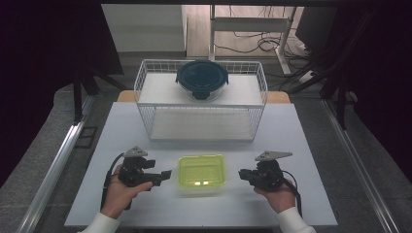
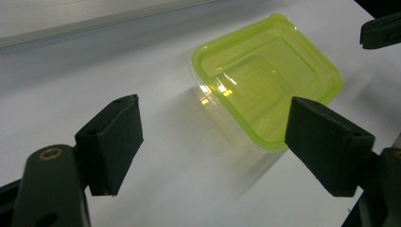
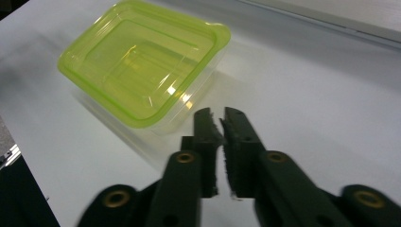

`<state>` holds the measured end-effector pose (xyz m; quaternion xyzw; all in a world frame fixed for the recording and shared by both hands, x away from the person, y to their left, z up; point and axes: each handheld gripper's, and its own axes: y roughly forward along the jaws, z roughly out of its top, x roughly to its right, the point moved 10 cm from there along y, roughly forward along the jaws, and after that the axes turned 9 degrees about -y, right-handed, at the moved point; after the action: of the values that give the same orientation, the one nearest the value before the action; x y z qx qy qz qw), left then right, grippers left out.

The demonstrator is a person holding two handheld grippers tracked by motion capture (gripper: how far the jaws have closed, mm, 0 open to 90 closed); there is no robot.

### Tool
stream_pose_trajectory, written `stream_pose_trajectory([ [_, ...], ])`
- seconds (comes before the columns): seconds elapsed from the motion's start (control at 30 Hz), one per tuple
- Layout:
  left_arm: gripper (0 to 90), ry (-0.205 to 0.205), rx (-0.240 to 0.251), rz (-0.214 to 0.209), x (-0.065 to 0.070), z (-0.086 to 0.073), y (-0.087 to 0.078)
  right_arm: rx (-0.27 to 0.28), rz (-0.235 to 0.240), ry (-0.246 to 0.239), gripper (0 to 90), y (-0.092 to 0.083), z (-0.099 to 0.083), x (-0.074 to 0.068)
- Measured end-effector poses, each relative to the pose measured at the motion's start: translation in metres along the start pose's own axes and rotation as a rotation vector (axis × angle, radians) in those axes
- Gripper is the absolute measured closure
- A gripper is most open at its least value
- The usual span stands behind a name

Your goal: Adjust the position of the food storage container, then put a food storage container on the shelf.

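Between the wide-open left gripper (image 1: 165,175) and nearly closed, empty right gripper (image 1: 242,174), the green-lidded container (image 1: 201,172) lies crosswise.

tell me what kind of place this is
Likely a lab bench for recording handling demos: a white table with a wire rack, dark curtains either side, and cables on the floor behind.

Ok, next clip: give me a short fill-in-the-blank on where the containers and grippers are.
1. The container with the green lid stands on the table between the two ____.
2. The round container with the dark lid sits on the ____ shelf of the wire rack.
3. The left gripper has jaws standing wide ____.
4. The right gripper holds ____.

Missing words: grippers; top; open; nothing
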<state>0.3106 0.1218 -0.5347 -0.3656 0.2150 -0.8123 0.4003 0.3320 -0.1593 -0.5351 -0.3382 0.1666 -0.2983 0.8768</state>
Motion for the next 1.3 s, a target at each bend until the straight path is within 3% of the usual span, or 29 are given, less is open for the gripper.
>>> stream_pose_trajectory([
  [0.03, 19.8, -0.001, 0.0, 0.0, 0.0, 0.0, 0.0, 0.009, -0.019, 0.0, 57.1, 0.0, 0.001, 0.002],
  [0.1, 19.8, -0.002, 0.0, 0.005, -0.001, 0.0, 0.0, 0.013, -0.024, 0.021, 42.3, 0.0, 0.003, 0.003],
  [0.23, 19.8, -0.008, -0.002, 0.012, -0.002, -0.001, 0.003, 0.042, -0.014, 0.03, 29.8, 0.001, 0.007, 0.001],
  [0.4, 19.7, -0.011, 0.002, 0.013, -0.001, -0.001, 0.002, 0.056, -0.003, 0.067, 23.4, 0.002, 0.012, 0.002],
  [0.6, 20.2, -0.048, 0.039, 0.011, -0.001, 0.007, 0.004, 0.067, 0.024, 0.123, 22.2, 0.0, 0.015, 0.002],
  [0.73, 20.8, -0.062, 0.028, 0.01, -0.002, 0.007, 0.007, 0.056, 0.03, 0.124, 22.2, 0.003, 0.013, 0.003],
  [0.87, 20.9, -0.085, 0.025, -0.007, -0.001, 0.008, 0.009, 0.04, 0.024, 0.093, 22.3, 0.006, 0.012, 0.0],
  [1.3, 21.6, -0.153, -0.015, -0.056, 0.002, 0.01, 0.028, 0.034, 0.058, 0.162, 29.7, 0.016, 0.015, 0.0],
])
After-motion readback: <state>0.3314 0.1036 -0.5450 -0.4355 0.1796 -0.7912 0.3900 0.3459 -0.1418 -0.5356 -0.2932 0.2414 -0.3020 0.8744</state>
